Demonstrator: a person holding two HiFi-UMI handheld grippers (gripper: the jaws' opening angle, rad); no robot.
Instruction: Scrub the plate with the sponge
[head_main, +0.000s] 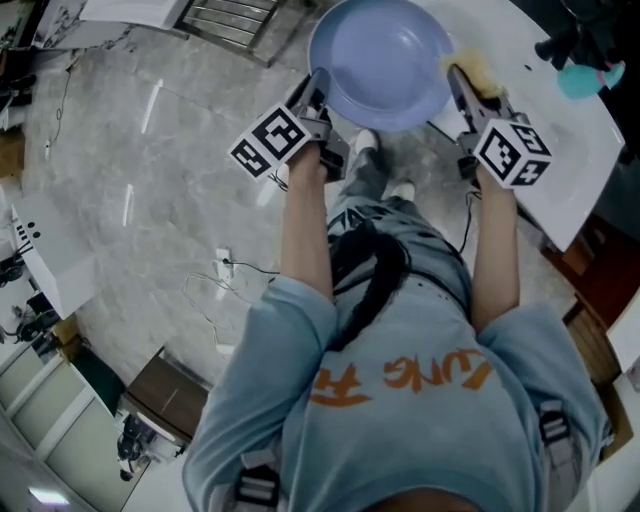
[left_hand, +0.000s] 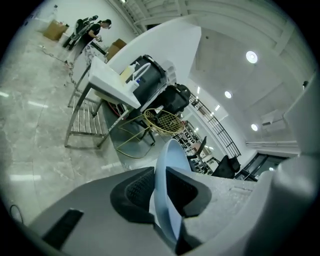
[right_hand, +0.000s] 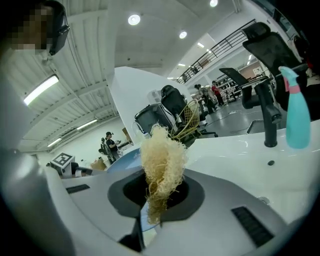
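A pale blue plate (head_main: 385, 60) is held up in front of me, its rim clamped in my left gripper (head_main: 316, 88). Seen edge-on in the left gripper view, the plate (left_hand: 165, 175) stands between the two dark pads, which press on it. My right gripper (head_main: 468, 88) is shut on a straw-coloured fibrous sponge (head_main: 476, 72) at the plate's right rim. In the right gripper view the sponge (right_hand: 161, 167) sticks up out of the jaws, with the plate (right_hand: 122, 160) just behind it to the left.
A white counter (head_main: 560, 150) lies at the right, with a teal spray bottle (head_main: 588, 78) and a black tap (right_hand: 267, 117) on it. Marble floor spreads to the left, where a metal rack (left_hand: 90, 120) and a wire basket (left_hand: 165, 121) stand. People stand far off.
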